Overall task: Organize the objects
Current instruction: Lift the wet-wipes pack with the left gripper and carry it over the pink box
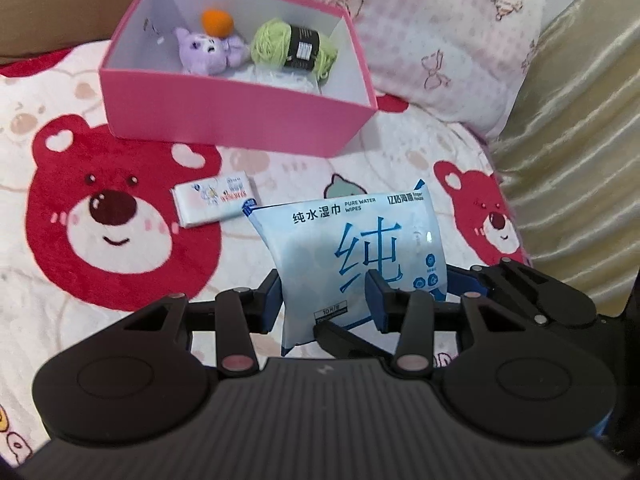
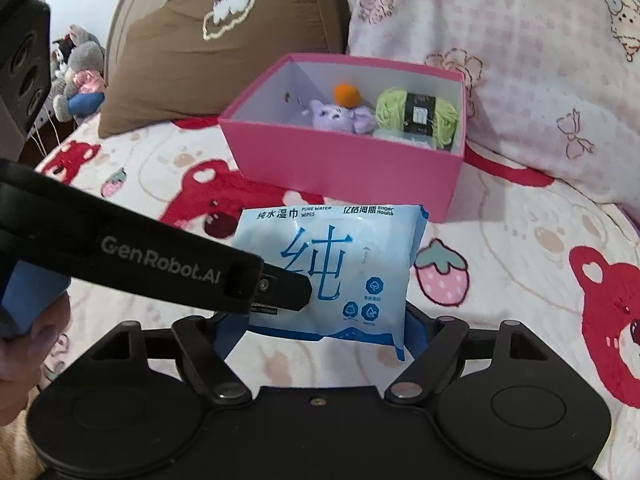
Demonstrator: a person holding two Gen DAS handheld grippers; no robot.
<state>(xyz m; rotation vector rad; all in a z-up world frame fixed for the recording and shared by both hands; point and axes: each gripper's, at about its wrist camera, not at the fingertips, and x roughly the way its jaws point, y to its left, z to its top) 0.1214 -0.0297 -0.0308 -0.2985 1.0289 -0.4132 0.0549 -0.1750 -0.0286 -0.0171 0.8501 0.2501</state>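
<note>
Left wrist view
Left gripper [image 1: 324, 296]: jaws clenched on the lower part of the wipes pack [image 1: 352, 248], blue pads pressing it from both sides.
Wipes pack: pale blue, upright, lifted clear of the bed [image 1: 280, 168], near centre of the view.
Right gripper [image 1: 516, 284]: seen at the near right, just behind the pack's lower right corner; from here I cannot tell whether it touches.
Tissue pack [image 1: 216, 202]: small, white, lying flat on the bed, left of the wipes pack and near the box.
Box [image 1: 240, 120]: pink, open, on the bed at far centre-left.
Plush [image 1: 204, 52]: purple, inside the box at its left half.
Ball [image 1: 217, 21]: orange, inside the box, touching the plush from behind.
Yarn [image 1: 296, 48]: green skein with a black band, inside the box at the right.
Pillow [image 1: 432, 32]: pink-patterned, far right, just beside the box.

Right wrist view
Right gripper [image 2: 320, 330]: jaws released, standing wide on either side of the pack's lower edge, not pressing it.
Wipes pack [image 2: 360, 248]: between those jaws, its near left corner pinched by the left gripper [image 2: 288, 292], which reaches in from the left.
Hand [image 2: 28, 344]: at the near left edge, around the blue grip.
Box [image 2: 344, 160]: far centre, beyond the pack, with plush [image 2: 340, 118], ball [image 2: 346, 94] and yarn [image 2: 416, 114] inside.
Brown cushion [image 2: 200, 40]: far left, behind the box.
Pillow [image 2: 520, 60]: far right.
</note>
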